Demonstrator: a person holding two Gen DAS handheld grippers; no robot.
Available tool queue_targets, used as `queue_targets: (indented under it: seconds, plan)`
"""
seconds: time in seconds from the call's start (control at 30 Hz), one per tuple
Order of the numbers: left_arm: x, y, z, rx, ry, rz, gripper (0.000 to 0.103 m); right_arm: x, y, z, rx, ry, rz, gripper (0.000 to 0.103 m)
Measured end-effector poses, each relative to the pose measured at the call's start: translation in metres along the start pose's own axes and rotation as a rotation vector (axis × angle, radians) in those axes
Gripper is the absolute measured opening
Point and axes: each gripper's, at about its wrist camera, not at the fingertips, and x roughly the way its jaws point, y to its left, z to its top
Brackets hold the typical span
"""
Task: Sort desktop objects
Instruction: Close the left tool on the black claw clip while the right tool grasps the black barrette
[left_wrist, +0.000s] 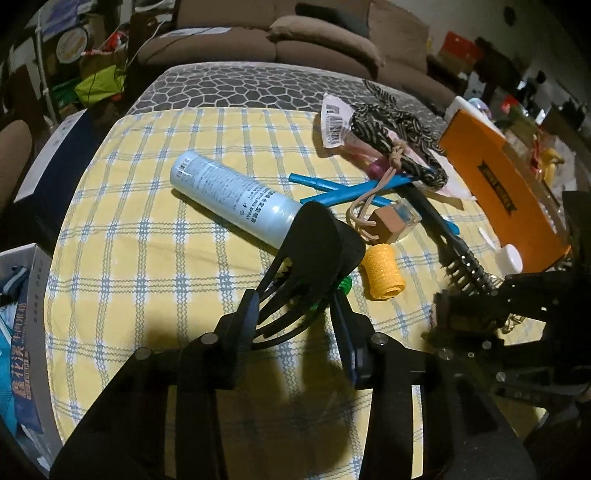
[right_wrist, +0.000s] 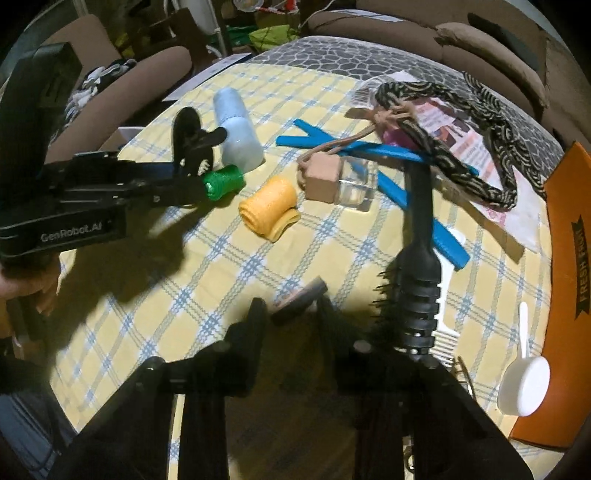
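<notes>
Left tongs (left_wrist: 295, 306) narrow, pads closed on a black claw clip (left_wrist: 317, 236) held above the checked tabletop (left_wrist: 147, 258); a green roller (right_wrist: 223, 181) sits at the tong tips, contact unclear. Right tongs (right_wrist: 291, 306) narrow, gripping a small dark, blurred object (right_wrist: 299, 297) just above the cloth. Yellow roller (right_wrist: 267, 206) lies between the two tongs. Spray can (left_wrist: 236, 199) on its side behind the clip. Black hairbrush (right_wrist: 417, 258) lies beside the right tongs, crossing blue strips (right_wrist: 369, 151). Orange box (right_wrist: 569, 258) at the right edge.
</notes>
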Motion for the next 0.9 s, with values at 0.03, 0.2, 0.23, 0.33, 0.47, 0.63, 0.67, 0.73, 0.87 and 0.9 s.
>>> queue_targets:
  seconds: [0.03,0.2,0.23,0.33,0.47,0.63,0.67,0.73,0.87,0.9]
  plan:
    - [-0.002,0.000,0.001,-0.004,-0.005,-0.002,0.034,-0.003,-0.002,0.001,0.011,-0.010,0.007,0.028]
    - [-0.016,0.008,0.005,-0.056,-0.048,-0.050,0.023,-0.020,-0.007,0.008,0.053,-0.069,0.043,0.028]
    - [-0.018,0.009,0.005,-0.063,-0.053,-0.058,0.023,-0.023,-0.008,0.009,0.058,-0.079,0.048,0.028]
    - [-0.020,0.012,0.006,-0.082,-0.063,-0.072,0.022,-0.033,-0.009,0.012,0.080,-0.113,0.071,0.028]
    - [-0.026,0.013,0.008,-0.101,-0.082,-0.091,0.018,-0.049,-0.012,0.017,0.111,-0.172,0.108,0.028]
    - [-0.019,0.009,0.008,-0.095,-0.056,-0.076,0.019,-0.060,-0.021,0.018,0.151,-0.206,0.137,0.028]
    - [-0.016,0.008,0.007,-0.097,-0.046,-0.067,0.020,-0.061,-0.021,0.018,0.152,-0.206,0.132,0.028]
    - [-0.010,0.007,0.006,-0.097,-0.032,-0.061,0.021,-0.062,-0.023,0.018,0.155,-0.205,0.132,0.028]
    - [0.003,0.000,0.004,-0.069,0.003,-0.031,0.024,-0.064,-0.025,0.017,0.154,-0.208,0.126,0.028]
    - [0.005,-0.001,0.004,-0.062,0.009,-0.024,0.021,-0.065,-0.026,0.016,0.155,-0.212,0.126,0.028]
